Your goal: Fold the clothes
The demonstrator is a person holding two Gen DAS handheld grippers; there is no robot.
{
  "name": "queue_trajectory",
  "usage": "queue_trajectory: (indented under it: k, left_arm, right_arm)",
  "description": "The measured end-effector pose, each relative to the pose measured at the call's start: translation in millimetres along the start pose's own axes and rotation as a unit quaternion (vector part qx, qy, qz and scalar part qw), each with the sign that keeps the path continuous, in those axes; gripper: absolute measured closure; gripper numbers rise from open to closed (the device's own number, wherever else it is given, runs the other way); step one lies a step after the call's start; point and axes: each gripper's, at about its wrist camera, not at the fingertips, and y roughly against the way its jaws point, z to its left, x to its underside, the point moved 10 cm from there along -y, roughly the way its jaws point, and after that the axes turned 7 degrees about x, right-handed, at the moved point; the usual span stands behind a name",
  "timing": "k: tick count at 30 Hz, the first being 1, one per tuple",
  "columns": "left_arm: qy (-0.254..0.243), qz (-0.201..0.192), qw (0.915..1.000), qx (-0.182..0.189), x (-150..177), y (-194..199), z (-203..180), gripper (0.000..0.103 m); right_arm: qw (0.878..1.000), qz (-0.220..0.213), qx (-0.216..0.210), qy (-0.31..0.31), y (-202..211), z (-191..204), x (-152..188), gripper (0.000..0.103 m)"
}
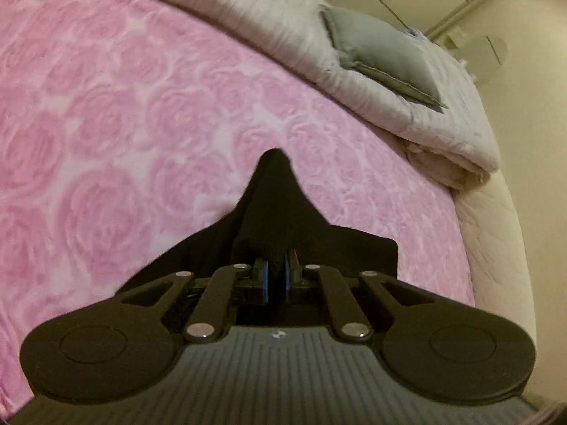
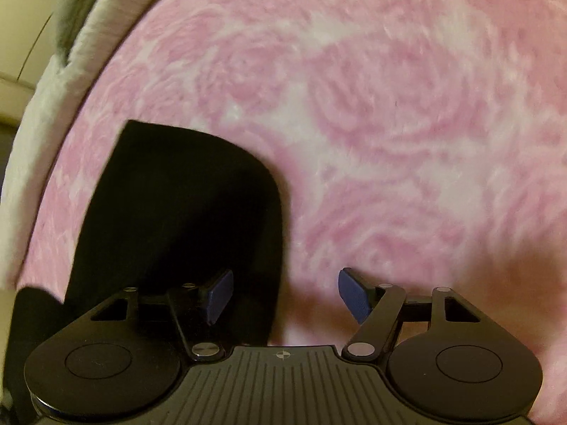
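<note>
Left wrist view: the left gripper (image 1: 277,276) is closed down tight on the black garment (image 1: 274,205), a thin bunch of cloth pinched between its blue pads (image 1: 266,278). The fabric rises ahead of the fingertips to a peaked fold and spreads out to either side below the linkage, over the pink rose-patterned blanket (image 1: 124,106). Beyond and to the right lie a pale folded quilt (image 1: 425,117) and a grey cushion (image 1: 382,56) on top of it. The cloth drapes and creases freely at the pinch, so it is judged soft, light and without any stiffness. It will sag wherever it is unsupported.

Right wrist view: the right gripper (image 2: 285,292) stands wide apart, holding nothing. The black garment (image 2: 184,205) lies ahead and to the left of it on the pink rose-patterned blanket (image 2: 389,106), and its right edge runs close in front of the left finger pad (image 2: 219,292). Whether that pad touches the cloth cannot be told. Bare blanket shows between the fingers.

Assessment: a single hold lets the piece hang and twist. The sound place for the second hold is judged to be the near edge or corner just left of the right fingers. A pinch through a doubled edge should resist slipping. Nothing about the cloth is fragile.
</note>
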Motion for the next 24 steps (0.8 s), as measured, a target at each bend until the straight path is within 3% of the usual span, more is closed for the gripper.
queue_trajectory:
  k: [1, 2, 3, 4, 5, 10, 14, 17, 19, 21, 22, 23, 24]
  left_arm:
    - [0.001, 0.001, 1.0000, -0.003, 1.4, -0.8, 1.2, 0.098]
    - [0.002, 0.002, 1.0000, -0.006, 2.9, -1.5, 2.4, 0.098]
    - [0.003, 0.003, 1.0000, -0.009, 4.3, -2.3, 3.6, 0.098]
    - [0.002, 0.005, 0.9999, -0.009, 4.4, -2.5, 3.2, 0.098]
    - [0.000, 0.008, 0.9999, -0.009, 2.4, -3.4, 1.7, 0.098]
    - [-0.018, 0.011, 0.9998, 0.001, -21.4, -0.4, -7.2, 0.098]
    - [-0.034, -0.048, 0.9979, 0.027, -86.9, 16.2, -23.1, 0.098]
    - [-0.064, -0.125, 0.9897, 0.027, -157.9, 36.6, -36.1, 0.098]
    - [-0.075, -0.187, 0.9795, 0.008, -208.5, 54.2, -41.4, 0.097]
    - [-0.062, -0.208, 0.9760, -0.020, -240.1, 63.0, -36.7, 0.095]
    - [-0.057, -0.213, 0.9748, -0.035, -252.4, 65.9, -33.2, 0.091]
    - [-0.059, -0.224, 0.9713, -0.054, -259.0, 69.8, -28.6, 0.088]
    - [-0.070, -0.231, 0.9680, -0.069, -258.4, 72.8, -23.7, 0.082]
  right_arm:
    - [1.000, -0.004, 0.002, 0.012, -2.5, 2.8, -1.2, 0.033]
    - [1.000, -0.007, 0.005, 0.025, -4.4, 5.8, -2.1, 0.042]
    - [0.999, -0.006, 0.016, 0.046, -4.1, 9.7, -2.3, 0.055]
    - [0.997, -0.001, 0.024, 0.073, -2.8, 14.1, -2.6, 0.093]
    - [0.997, 0.005, 0.008, 0.079, 0.2, 19.5, -2.3, 0.097]
    - [0.991, 0.004, -0.044, 0.128, 27.5, 56.5, -12.6, 0.099]
    - [0.980, -0.047, -0.101, 0.166, 80.6, 125.7, -44.7, 0.100]
    - [0.954, -0.145, -0.172, 0.199, 144.0, 203.6, -82.9, 0.100]
    - [0.928, -0.220, -0.222, 0.203, 189.8, 252.3, -106.6, 0.101]
    - [0.910, -0.274, -0.253, 0.180, 224.0, 283.7, -123.8, 0.100]
    - [0.909, -0.285, -0.249, 0.176, 232.9, 296.1, -129.3, 0.091]
    - [0.910, -0.285, -0.240, 0.184, 235.6, 305.2, -130.3, 0.071]
    - [0.912, -0.283, -0.223, 0.196, 234.5, 309.5, -127.1, 0.060]
